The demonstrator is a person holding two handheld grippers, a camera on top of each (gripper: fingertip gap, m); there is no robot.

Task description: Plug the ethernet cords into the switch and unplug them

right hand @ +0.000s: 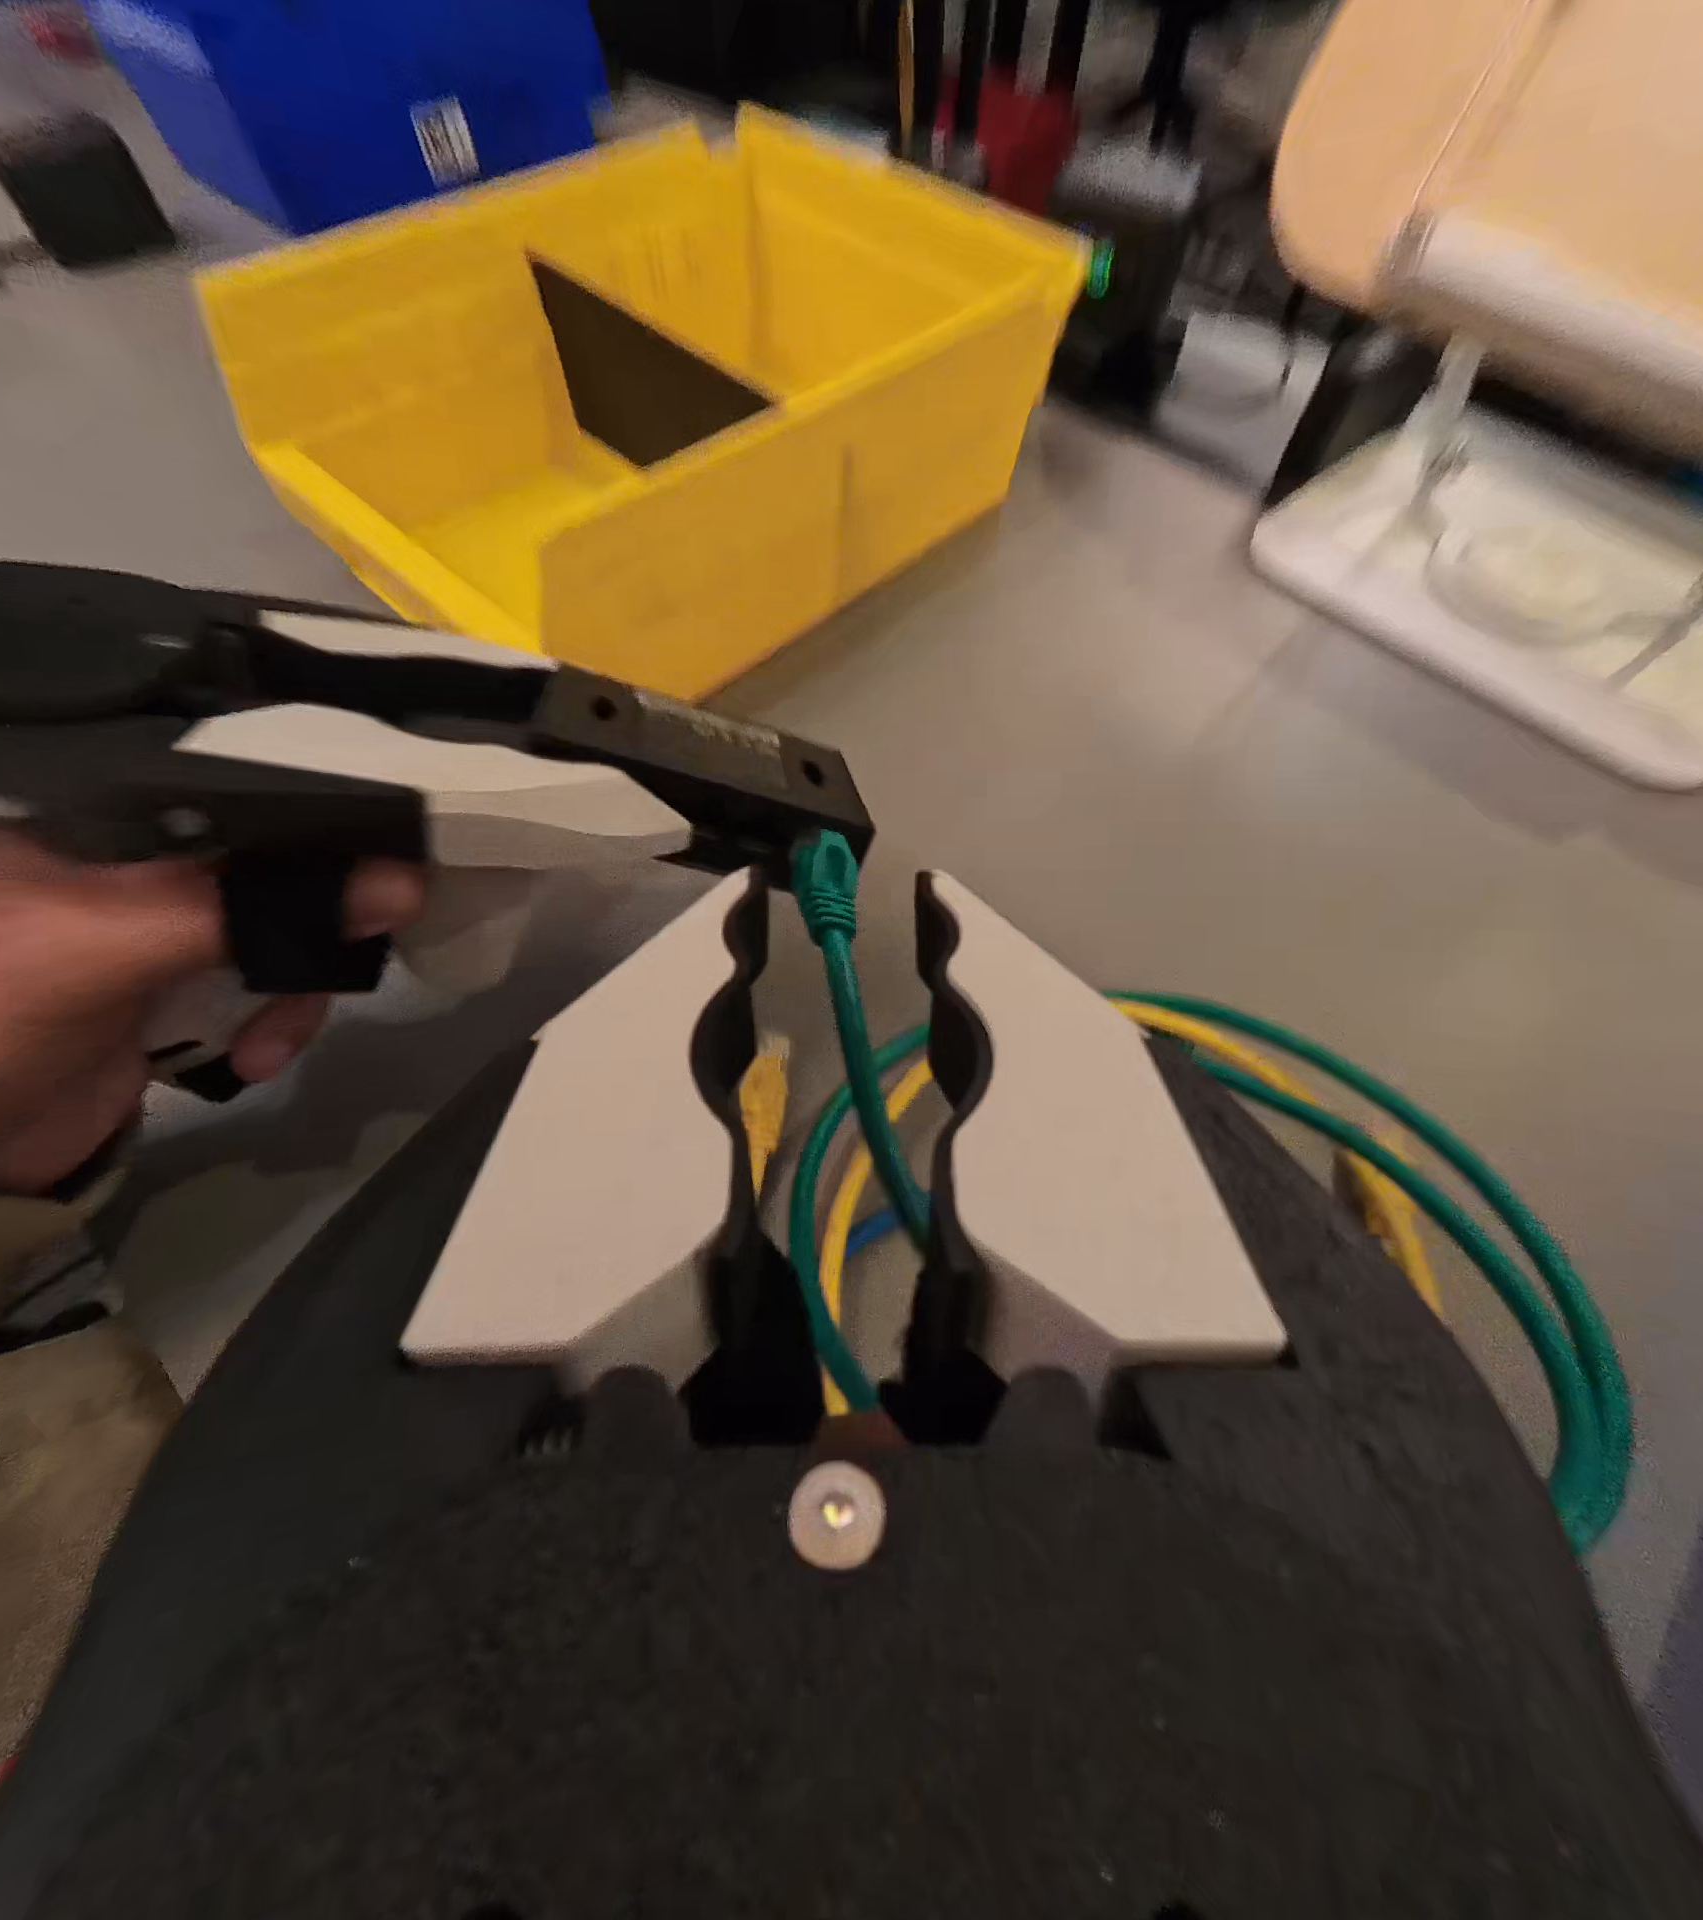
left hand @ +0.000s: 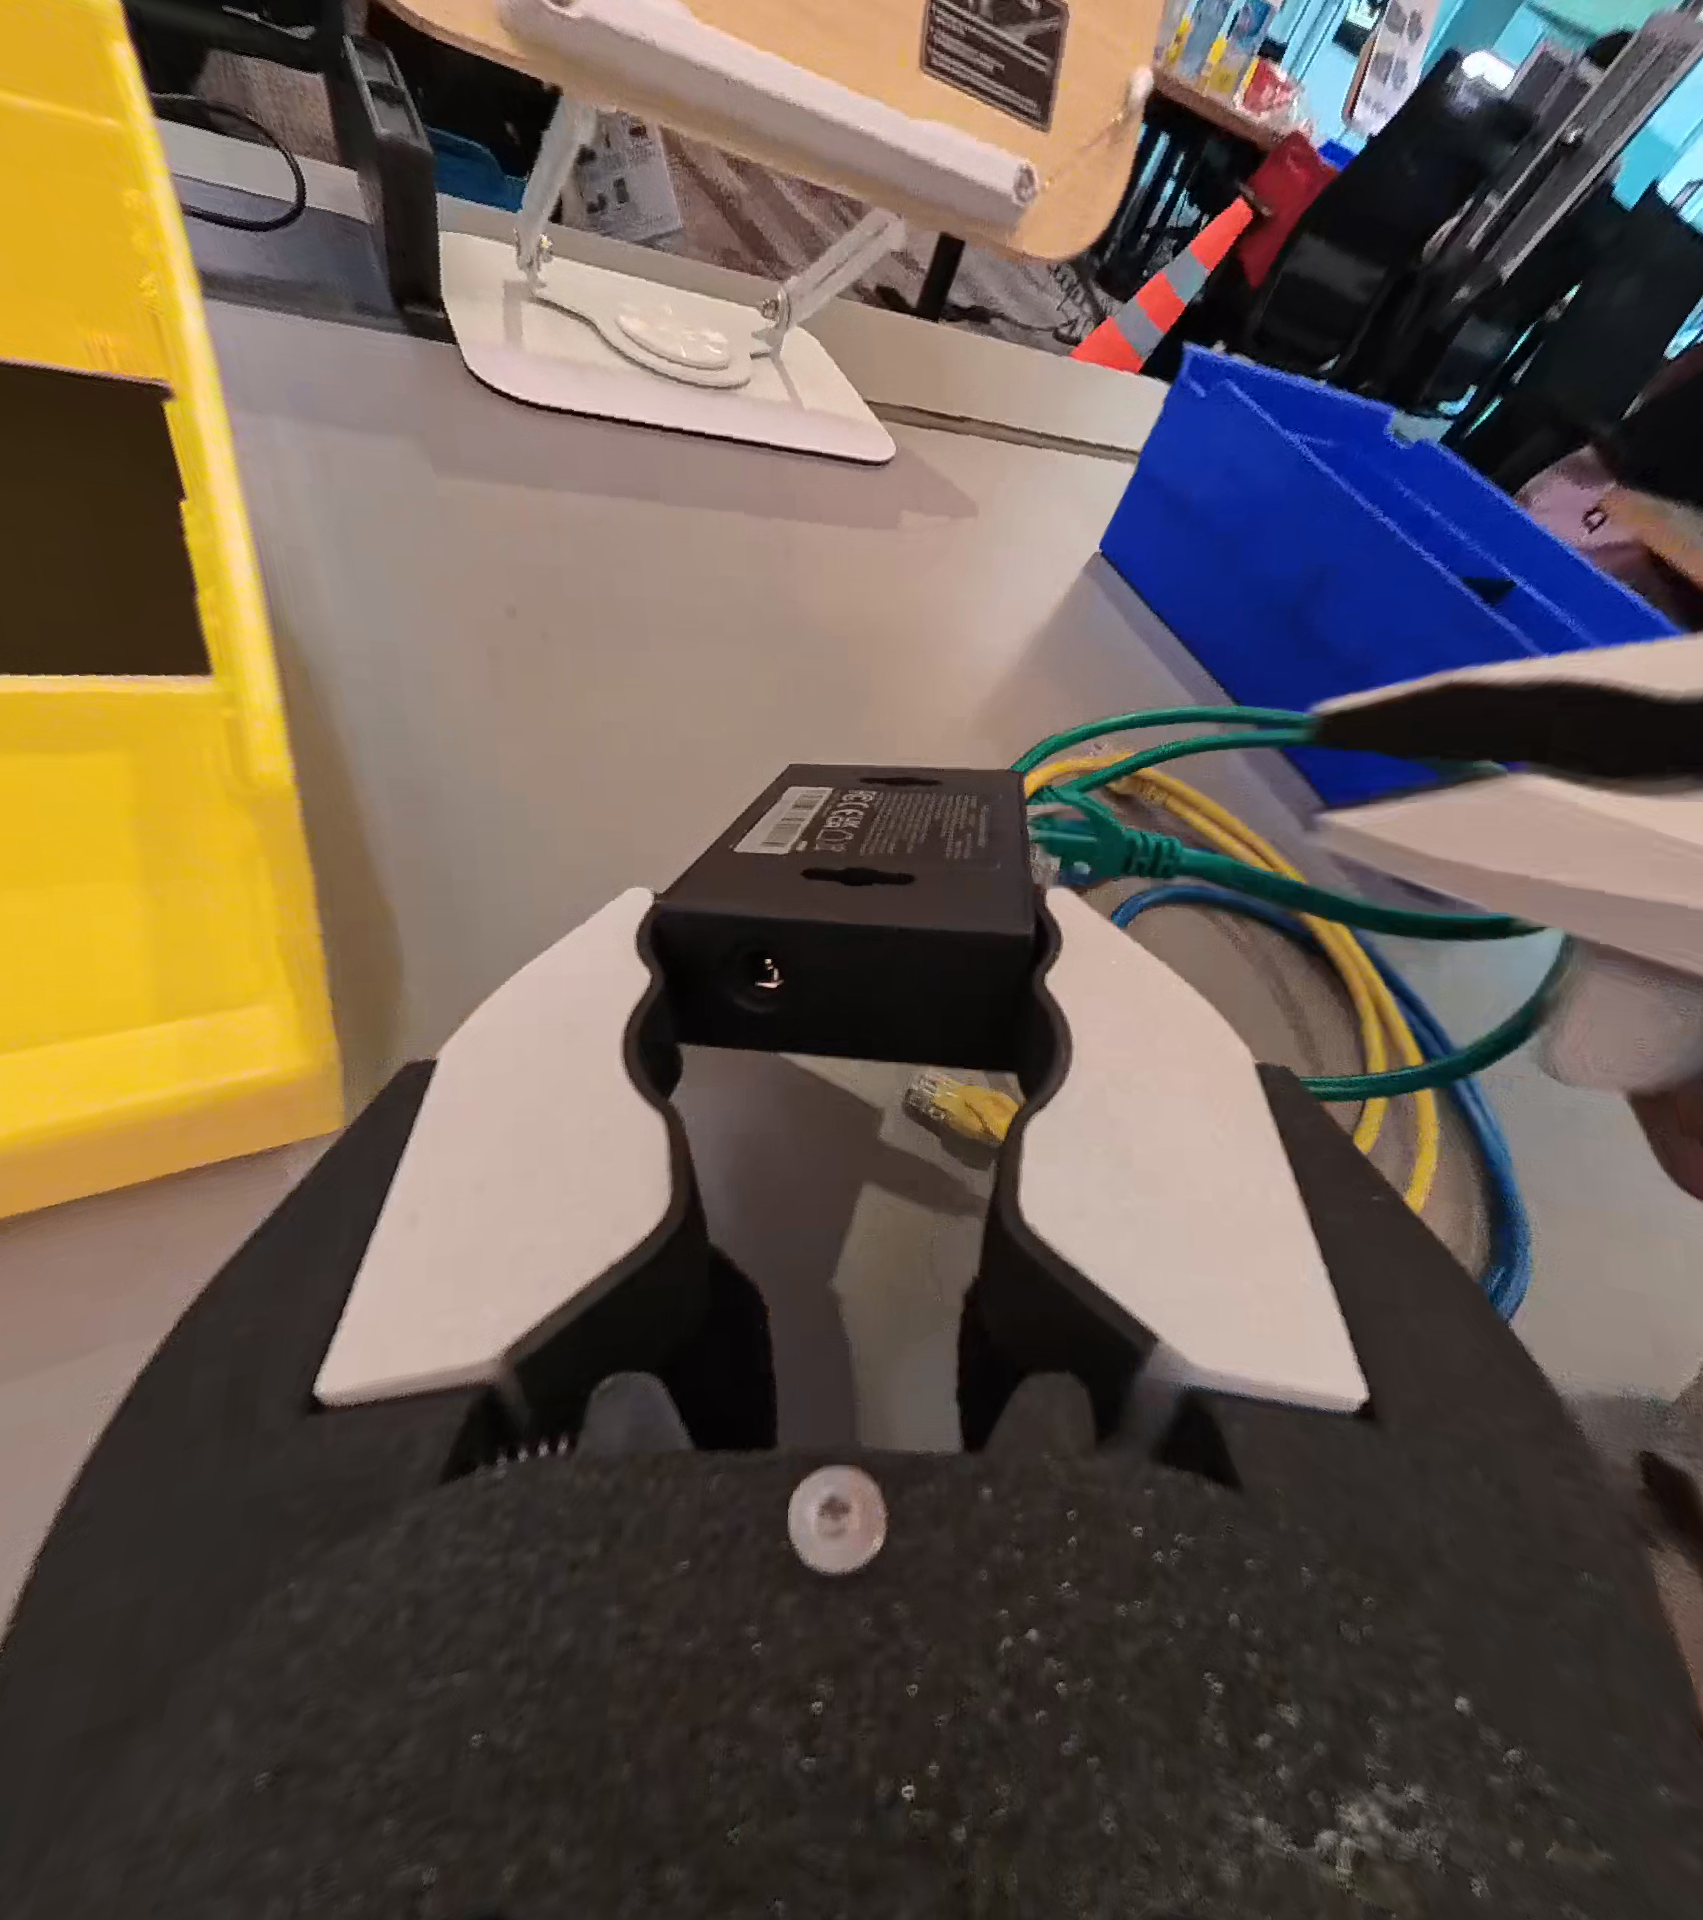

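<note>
My left gripper (left hand: 842,935) is shut on the black switch (left hand: 857,883) and holds it above the grey table, label side up; both also show in the right wrist view, the gripper (right hand: 639,774) in a hand and the switch (right hand: 722,753). A green ethernet plug (right hand: 826,868) sits in a switch port, also visible in the left wrist view (left hand: 1107,847). My right gripper (right hand: 836,894) is open just behind that plug, with the green cord (right hand: 852,1039) running loosely between its fingers; it shows at the right in the left wrist view (left hand: 1366,774). A loose yellow plug (left hand: 961,1107) lies under the switch.
Yellow, green and blue cords (left hand: 1398,1039) coil on the table to the right. A yellow bin (left hand: 78,831) stands at the left, a blue bin (left hand: 1346,582) at the back right. A white stand with a wooden board (left hand: 670,374) stands behind.
</note>
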